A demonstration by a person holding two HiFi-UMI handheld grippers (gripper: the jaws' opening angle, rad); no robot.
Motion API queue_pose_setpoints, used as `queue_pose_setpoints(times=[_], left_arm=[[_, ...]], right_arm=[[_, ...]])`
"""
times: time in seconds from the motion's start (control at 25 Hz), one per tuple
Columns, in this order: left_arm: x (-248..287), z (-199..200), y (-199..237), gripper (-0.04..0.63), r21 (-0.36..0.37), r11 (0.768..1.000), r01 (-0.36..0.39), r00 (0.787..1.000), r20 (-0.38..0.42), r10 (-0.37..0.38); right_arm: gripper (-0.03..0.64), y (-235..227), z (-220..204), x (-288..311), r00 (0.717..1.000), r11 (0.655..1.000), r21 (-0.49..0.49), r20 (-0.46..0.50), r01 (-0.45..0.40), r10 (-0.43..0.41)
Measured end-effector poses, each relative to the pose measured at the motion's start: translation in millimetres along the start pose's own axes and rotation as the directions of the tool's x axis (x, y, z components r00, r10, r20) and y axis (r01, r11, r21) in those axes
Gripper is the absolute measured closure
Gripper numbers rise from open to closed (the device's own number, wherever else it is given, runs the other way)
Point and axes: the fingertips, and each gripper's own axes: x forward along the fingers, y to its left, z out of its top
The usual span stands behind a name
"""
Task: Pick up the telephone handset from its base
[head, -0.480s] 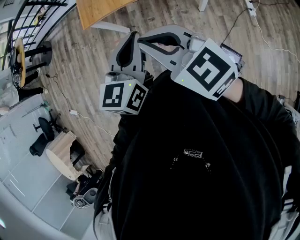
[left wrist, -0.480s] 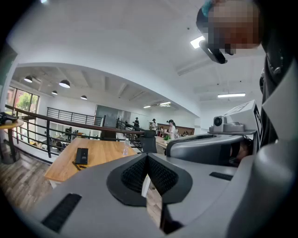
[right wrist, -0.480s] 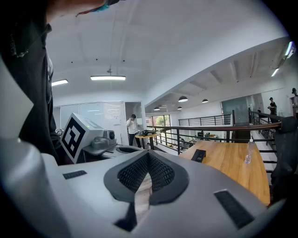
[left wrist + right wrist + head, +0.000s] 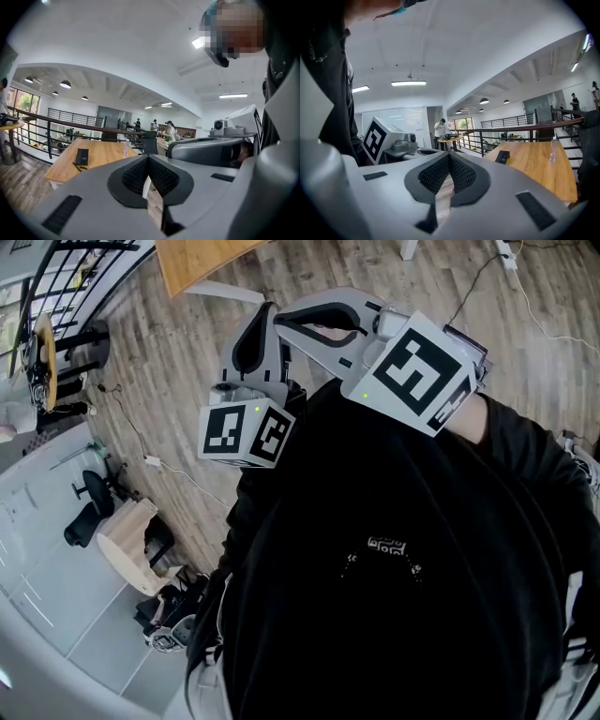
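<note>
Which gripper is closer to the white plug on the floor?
Left. The left gripper is above-right of the white plug in the head view; the right gripper is farther right.

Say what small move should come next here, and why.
Probably step toward the wooden table: the left gripper and right gripper sit close together at the person's chest, jaws shut and empty, and no handset is identifiable, only a dark flat object on that table well ahead.
</note>
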Motion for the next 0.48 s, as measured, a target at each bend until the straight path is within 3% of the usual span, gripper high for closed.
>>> queue_pose_setpoints(times=[0.48], left_arm=[[-1.8, -15.4, -9.6, 0.595, -0.049, 0.999, -0.014, 1.000, -0.019, 0.013]], right_arm=[[0.600, 3.4, -13.3, -9.8, 0.999, 0.998, 0.049, -0.018, -0.045, 0.046]])
